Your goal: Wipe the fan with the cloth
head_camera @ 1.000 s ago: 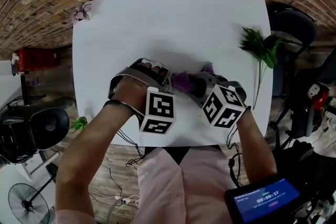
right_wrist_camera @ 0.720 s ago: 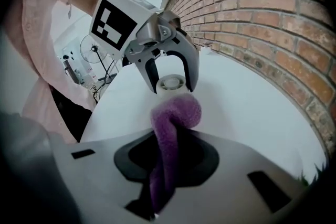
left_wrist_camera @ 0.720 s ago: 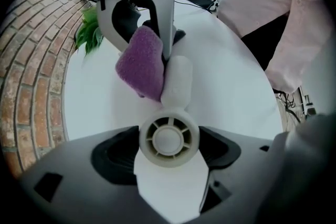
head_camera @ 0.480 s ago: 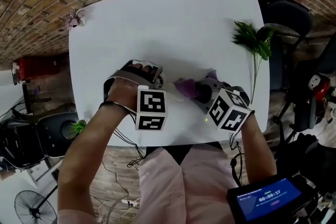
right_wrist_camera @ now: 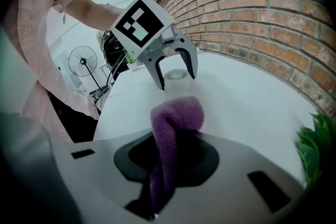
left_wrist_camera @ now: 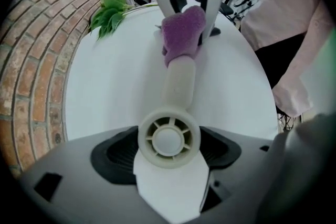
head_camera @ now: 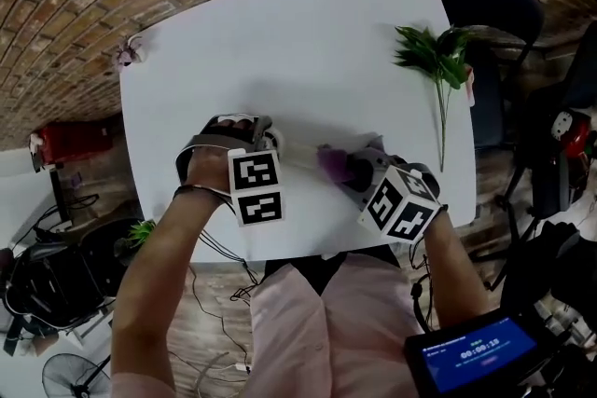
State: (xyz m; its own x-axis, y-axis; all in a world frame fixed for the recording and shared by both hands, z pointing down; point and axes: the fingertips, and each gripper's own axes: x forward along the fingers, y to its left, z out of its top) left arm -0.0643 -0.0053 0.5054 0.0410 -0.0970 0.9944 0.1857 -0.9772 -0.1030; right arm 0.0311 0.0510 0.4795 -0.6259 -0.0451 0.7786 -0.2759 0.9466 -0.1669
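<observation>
Head view hides most of the fan (head_camera: pixel 297 158) behind the marker cubes (head_camera: pixel 256 188) (only a pale sliver of handle shows). Left gripper (left_wrist_camera: pixel 168 140) is clamped on its hub end over the table (head_camera: pixel 280 42). The handle points straight away toward the right gripper (right_wrist_camera: pixel 169 157), whose jaws pinch the cloth (right_wrist_camera: pixel 176 115) at the handle's far end.

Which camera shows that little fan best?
The left gripper view: the fan shows whole, round head up close, handle running to the purple cloth. The head view shows just a pale sliver; the right gripper view only its far end.
</observation>
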